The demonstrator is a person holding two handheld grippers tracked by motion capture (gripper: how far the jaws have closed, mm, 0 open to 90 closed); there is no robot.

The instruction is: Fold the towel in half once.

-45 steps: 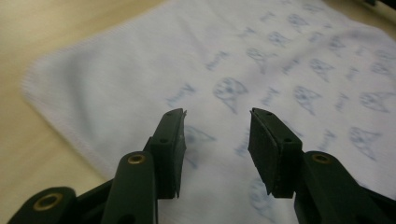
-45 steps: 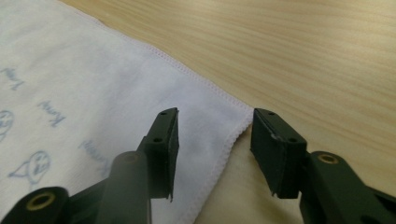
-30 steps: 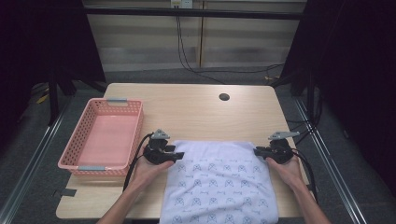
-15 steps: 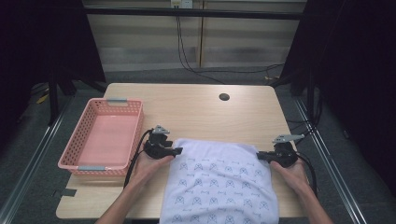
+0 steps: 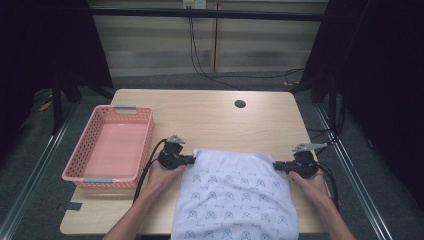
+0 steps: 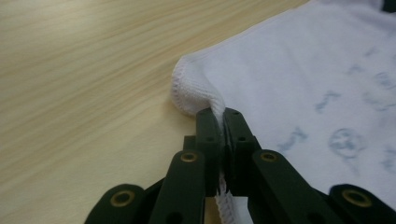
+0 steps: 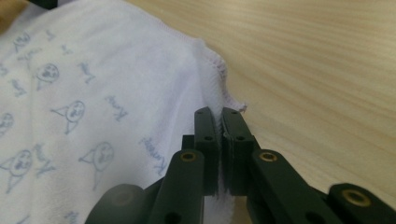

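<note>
We see the pink basket [image 5: 107,150] farthest left, lying just beyond the left gripper's [image 5: 191,160] outer side on the wooden table [image 5: 215,117], with nothing inside it. Our left forearm comes up from the near edge, hand wrapped round the left gripper, which points level toward the right. Its jaws have just been closing and now pinch the stitched corner of the white printed cloth [image 5: 235,197]; the hem bunches up between the pads [image 6: 208,130]. The cloth spreads flat between the two grippers and hangs toward us over the table edge. Our right hand [image 5: 310,182] mirrors the left, its right gripper [image 5: 276,165] pointing inward, jaws clamped on the cloth's opposite far corner.
</note>
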